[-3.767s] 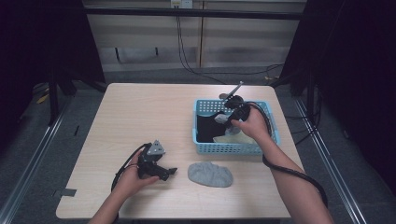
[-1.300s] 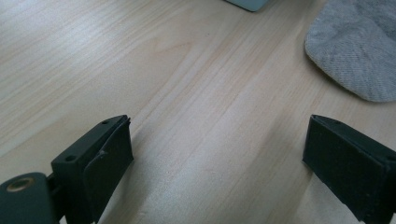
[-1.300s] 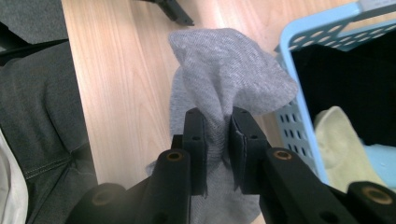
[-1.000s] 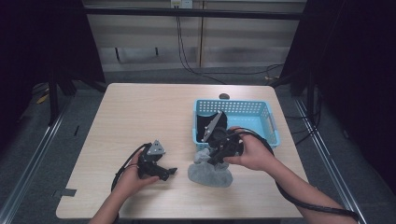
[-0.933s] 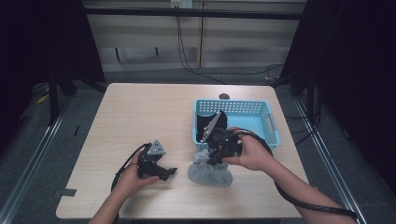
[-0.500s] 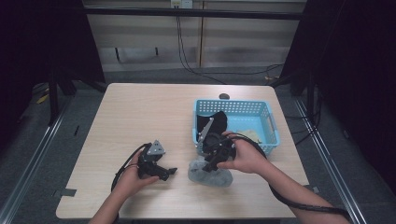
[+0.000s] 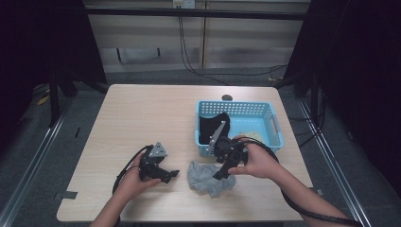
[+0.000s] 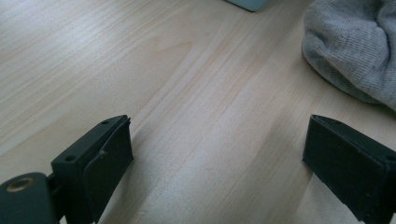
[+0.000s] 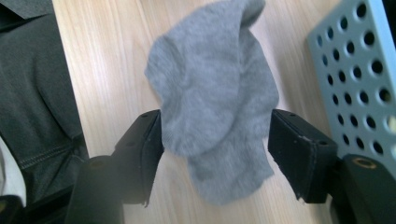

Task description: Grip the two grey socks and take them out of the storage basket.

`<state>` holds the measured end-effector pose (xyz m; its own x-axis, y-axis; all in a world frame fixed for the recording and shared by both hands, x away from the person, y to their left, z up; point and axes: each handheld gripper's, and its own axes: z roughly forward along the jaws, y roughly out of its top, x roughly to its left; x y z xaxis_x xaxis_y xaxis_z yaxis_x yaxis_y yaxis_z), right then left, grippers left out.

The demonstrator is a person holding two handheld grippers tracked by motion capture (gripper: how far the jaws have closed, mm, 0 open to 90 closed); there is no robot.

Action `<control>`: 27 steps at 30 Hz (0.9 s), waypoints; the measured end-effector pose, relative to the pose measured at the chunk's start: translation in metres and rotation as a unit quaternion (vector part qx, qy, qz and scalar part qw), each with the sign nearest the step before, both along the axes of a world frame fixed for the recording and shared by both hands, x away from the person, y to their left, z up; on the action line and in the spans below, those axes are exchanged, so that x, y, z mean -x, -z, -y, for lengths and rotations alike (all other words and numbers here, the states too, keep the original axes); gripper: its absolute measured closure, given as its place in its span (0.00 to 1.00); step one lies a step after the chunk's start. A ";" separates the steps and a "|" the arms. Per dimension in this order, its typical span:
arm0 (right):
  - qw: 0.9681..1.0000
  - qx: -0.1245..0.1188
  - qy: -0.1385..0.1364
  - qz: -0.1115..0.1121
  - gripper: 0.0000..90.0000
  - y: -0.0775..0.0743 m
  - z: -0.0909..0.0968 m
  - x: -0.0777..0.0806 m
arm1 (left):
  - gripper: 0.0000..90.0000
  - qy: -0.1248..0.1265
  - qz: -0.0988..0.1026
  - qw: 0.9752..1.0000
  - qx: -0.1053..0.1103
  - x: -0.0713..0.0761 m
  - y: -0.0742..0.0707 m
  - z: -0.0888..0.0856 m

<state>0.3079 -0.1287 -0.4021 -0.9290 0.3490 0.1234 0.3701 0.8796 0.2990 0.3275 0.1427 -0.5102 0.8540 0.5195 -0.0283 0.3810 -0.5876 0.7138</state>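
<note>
A crumpled grey sock (image 7: 204, 176) lies on the wooden table in front of the blue basket (image 7: 275, 128). My right gripper (image 7: 220, 174) points down over the sock. Its jaws have just been opening, and in the right gripper view they stand apart on either side of the sock (image 9: 215, 107) without pressing on it, so my right gripper (image 9: 217, 149) is open. My left gripper (image 7: 172, 176) rests on the table to the sock's left. It is open with only bare wood between its jaws (image 8: 219, 163), and the sock (image 8: 355, 51) sits at that view's upper right.
Inside the basket, a black cloth (image 7: 213, 125) lies on the left and a pale item (image 7: 250, 136) on the right. The basket's perforated wall (image 9: 359, 79) stands close beside the right gripper. A small dark object (image 7: 227, 98) sits at the table's far edge.
My right hand has come from the basket toward the table's front and settled over the grey sock. The left hand has stayed where it was.
</note>
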 end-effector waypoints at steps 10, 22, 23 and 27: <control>0.999 -0.007 0.032 0.010 0.35 0.012 0.034 0.011 | 0.08 0.000 0.000 1.000 0.000 0.000 0.000 0.000; 0.997 -0.024 0.072 0.020 0.33 0.032 0.075 0.025 | 0.08 0.000 0.000 1.000 0.000 0.000 0.000 0.000; 0.997 -0.026 0.075 0.019 0.32 0.034 0.078 0.026 | 0.08 0.000 0.000 1.000 0.000 0.000 0.000 0.000; 0.995 -0.030 0.095 0.008 0.32 0.043 0.094 0.030 | 0.08 0.000 0.000 1.000 0.000 0.000 0.000 0.000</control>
